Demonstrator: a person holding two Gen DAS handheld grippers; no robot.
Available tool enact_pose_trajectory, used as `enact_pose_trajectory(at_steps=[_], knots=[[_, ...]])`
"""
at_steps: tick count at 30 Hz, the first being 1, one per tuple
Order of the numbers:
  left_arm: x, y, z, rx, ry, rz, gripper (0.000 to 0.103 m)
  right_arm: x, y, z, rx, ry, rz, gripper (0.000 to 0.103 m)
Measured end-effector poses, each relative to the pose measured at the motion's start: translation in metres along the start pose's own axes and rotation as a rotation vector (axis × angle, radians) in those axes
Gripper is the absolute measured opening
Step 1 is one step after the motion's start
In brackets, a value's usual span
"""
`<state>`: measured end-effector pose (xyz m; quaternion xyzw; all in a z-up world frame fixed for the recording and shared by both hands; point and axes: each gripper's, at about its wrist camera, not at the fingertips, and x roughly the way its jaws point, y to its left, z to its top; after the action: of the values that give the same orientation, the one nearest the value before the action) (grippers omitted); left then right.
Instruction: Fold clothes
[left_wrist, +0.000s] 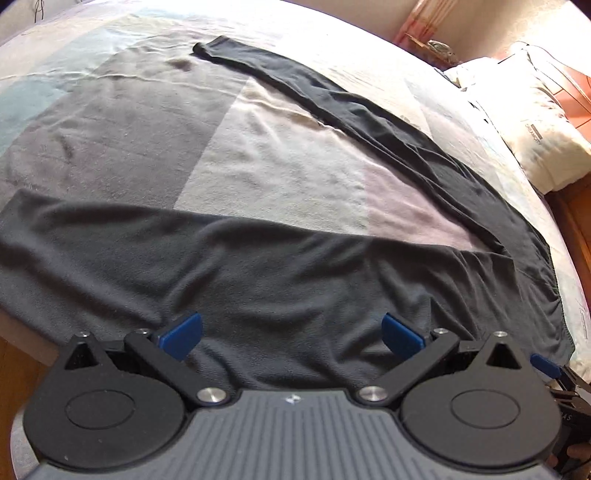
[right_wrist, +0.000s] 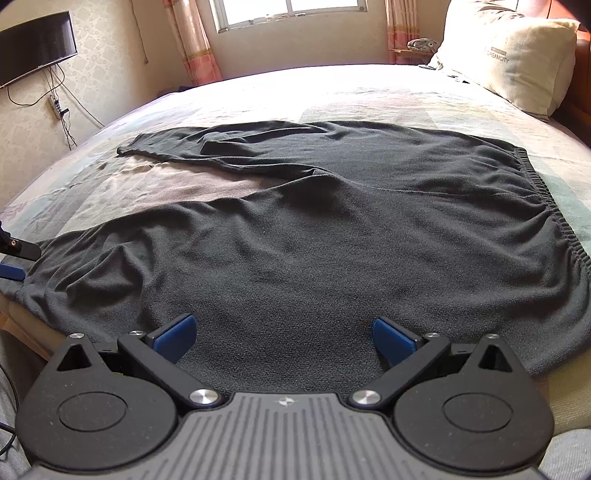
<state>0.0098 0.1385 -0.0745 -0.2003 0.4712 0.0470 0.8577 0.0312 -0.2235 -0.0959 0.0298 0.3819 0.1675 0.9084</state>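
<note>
A pair of dark grey trousers (left_wrist: 258, 273) (right_wrist: 332, 229) lies spread flat on the bed, legs splayed apart in a V. The near leg runs along the bed's front edge; the far leg (left_wrist: 369, 118) stretches toward the window. The elastic waistband (right_wrist: 546, 199) is at the right. My left gripper (left_wrist: 291, 338) hovers open over the near leg, nothing between its blue pads. My right gripper (right_wrist: 284, 338) stands open over the hip part near the front edge. The left gripper's blue tip (right_wrist: 11, 271) shows at the left border of the right wrist view.
The bed has a patchwork cover (left_wrist: 277, 166) of grey, white and pale pink panels. A cream pillow (right_wrist: 517, 55) lies at the head on the right. A wall TV (right_wrist: 33, 44), window (right_wrist: 288, 11) and curtains stand beyond the bed. Wooden floor (left_wrist: 14, 362) shows below the front edge.
</note>
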Motion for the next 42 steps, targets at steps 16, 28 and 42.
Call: enact_pose_trajectory(at_steps=[16,28,42], knots=[[0.001,-0.055,0.018,0.119,-0.031,-0.038,0.102,0.004,0.006,-0.004,-0.063,0.006,-0.036,0.103],[0.029,-0.056,-0.002,0.242,0.018,-0.102,0.102,0.012,0.02,-0.003,-0.146,0.057,-0.123,0.103],[0.006,-0.105,0.105,0.592,-0.223,-0.313,0.102,-0.027,0.038,0.129,-0.23,-0.265,0.094,0.103]])
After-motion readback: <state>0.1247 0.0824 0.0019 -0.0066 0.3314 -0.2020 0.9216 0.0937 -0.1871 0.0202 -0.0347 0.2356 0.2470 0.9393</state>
